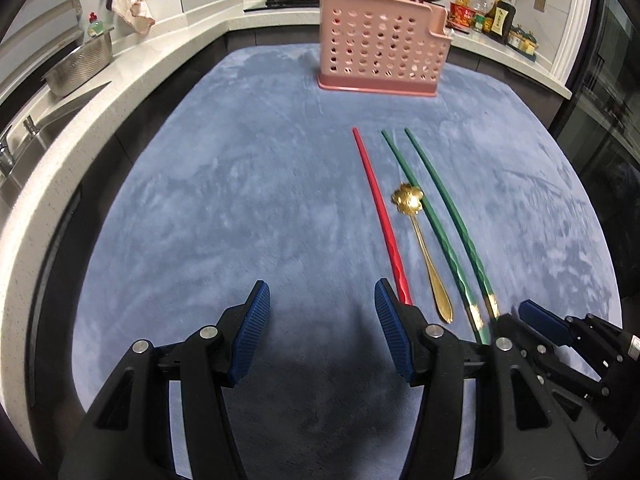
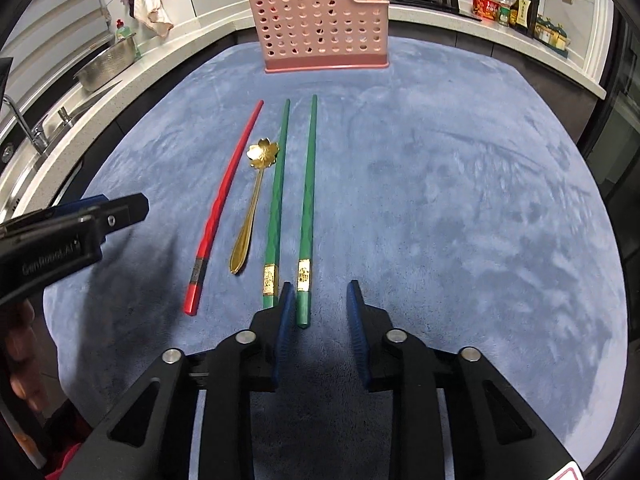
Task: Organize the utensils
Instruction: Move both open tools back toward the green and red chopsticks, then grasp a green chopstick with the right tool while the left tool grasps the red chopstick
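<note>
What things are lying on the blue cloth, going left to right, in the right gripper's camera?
Red chopstick → gold spoon → green chopstick → second green chopstick.

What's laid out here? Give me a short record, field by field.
surface: blue cloth
holder: pink rack at the far edge, upright, with dark red chopsticks in it
loose items: red chopstick, gold spoon, two green chopsticks, side by side
left gripper: open, empty, beside the red chopstick's end
right gripper: open, around one green chopstick's end, not pressing
</note>
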`<state>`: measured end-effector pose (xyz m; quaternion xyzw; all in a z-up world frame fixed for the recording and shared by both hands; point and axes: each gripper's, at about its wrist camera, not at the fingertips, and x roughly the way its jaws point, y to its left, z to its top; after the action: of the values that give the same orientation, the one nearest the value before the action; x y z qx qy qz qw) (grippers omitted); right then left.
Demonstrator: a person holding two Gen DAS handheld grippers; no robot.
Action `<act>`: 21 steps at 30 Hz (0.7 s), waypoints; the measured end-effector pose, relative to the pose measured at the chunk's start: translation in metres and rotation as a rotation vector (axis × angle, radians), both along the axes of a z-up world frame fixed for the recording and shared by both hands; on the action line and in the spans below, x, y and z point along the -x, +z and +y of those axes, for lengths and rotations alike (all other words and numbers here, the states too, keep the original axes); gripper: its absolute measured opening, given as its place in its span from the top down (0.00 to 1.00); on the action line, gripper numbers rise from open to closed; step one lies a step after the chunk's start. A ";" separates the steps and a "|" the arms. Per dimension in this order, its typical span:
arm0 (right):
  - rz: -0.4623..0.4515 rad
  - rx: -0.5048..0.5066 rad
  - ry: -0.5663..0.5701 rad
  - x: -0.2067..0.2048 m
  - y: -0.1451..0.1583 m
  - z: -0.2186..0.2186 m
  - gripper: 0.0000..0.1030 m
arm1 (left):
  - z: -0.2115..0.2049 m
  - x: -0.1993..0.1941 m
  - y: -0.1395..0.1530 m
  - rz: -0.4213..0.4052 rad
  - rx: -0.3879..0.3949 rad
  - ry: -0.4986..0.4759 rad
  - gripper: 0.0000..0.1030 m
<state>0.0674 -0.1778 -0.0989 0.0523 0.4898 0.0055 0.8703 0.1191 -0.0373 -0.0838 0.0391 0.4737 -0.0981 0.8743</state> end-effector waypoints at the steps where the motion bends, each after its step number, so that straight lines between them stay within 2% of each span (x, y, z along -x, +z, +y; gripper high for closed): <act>1: 0.003 -0.002 0.000 -0.001 -0.002 0.000 0.79 | -0.001 0.000 -0.001 0.003 -0.002 -0.002 0.49; 9: 0.013 0.001 0.007 -0.006 -0.010 0.005 0.80 | -0.009 0.005 -0.009 0.022 -0.005 -0.025 0.45; 12: 0.009 0.002 0.004 -0.006 -0.011 0.004 0.83 | -0.013 0.006 -0.011 0.030 -0.007 -0.035 0.45; 15: 0.008 0.009 -0.005 -0.006 -0.011 0.002 0.93 | -0.016 0.008 -0.014 0.039 -0.007 -0.046 0.45; 17: 0.008 0.005 -0.014 -0.005 -0.011 -0.001 0.93 | -0.018 0.009 -0.015 0.047 -0.003 -0.052 0.41; 21: 0.010 0.008 -0.026 0.000 -0.011 -0.003 0.93 | -0.024 0.013 -0.019 0.055 -0.008 -0.072 0.40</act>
<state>0.0673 -0.1808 -0.1095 0.0550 0.4935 -0.0080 0.8680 0.1057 -0.0611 -0.1024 0.0568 0.4962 -0.1289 0.8567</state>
